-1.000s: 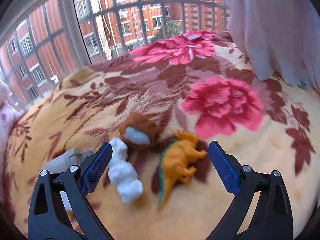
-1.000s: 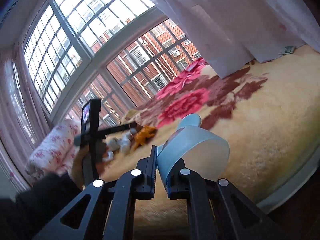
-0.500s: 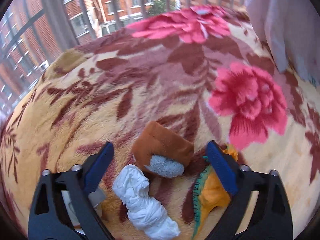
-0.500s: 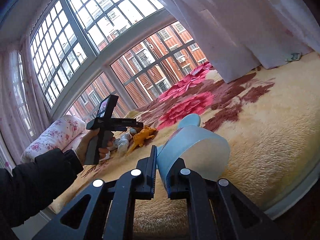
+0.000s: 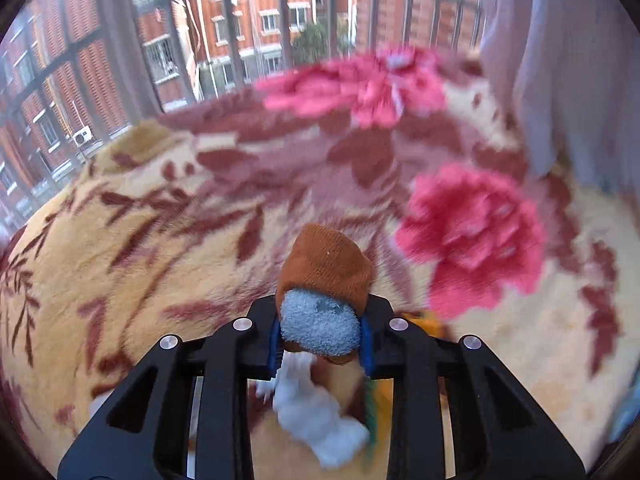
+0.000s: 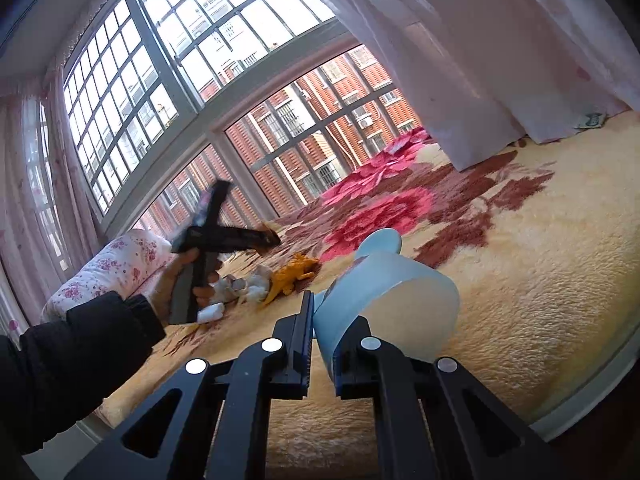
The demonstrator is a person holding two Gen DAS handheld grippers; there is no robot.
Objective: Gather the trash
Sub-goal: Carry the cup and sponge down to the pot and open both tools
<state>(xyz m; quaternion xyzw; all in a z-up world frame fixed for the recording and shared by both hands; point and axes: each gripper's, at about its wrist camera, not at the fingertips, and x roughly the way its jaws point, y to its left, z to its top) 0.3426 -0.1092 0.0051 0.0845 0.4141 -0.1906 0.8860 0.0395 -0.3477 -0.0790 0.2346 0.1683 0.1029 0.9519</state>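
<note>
Left wrist view: left tongs (image 5: 320,350) closing, pads pressed on brown sock bundle (image 5: 325,268), its long axis along the fingers, blue-grey end toward camera, lifted above floral blanket (image 5: 160,240); white crumpled tissue (image 5: 316,416) seen below. Right wrist view: right tongs (image 6: 323,344) clamped on rim of light-blue bin (image 6: 384,300), mouth tilted toward window (image 6: 200,80); bedroom, pink curtains (image 6: 480,60).

Brown-and-grey sock (image 5: 324,276), orange dinosaur (image 6: 290,276), red-flowered cream blanket (image 5: 472,224)
</note>
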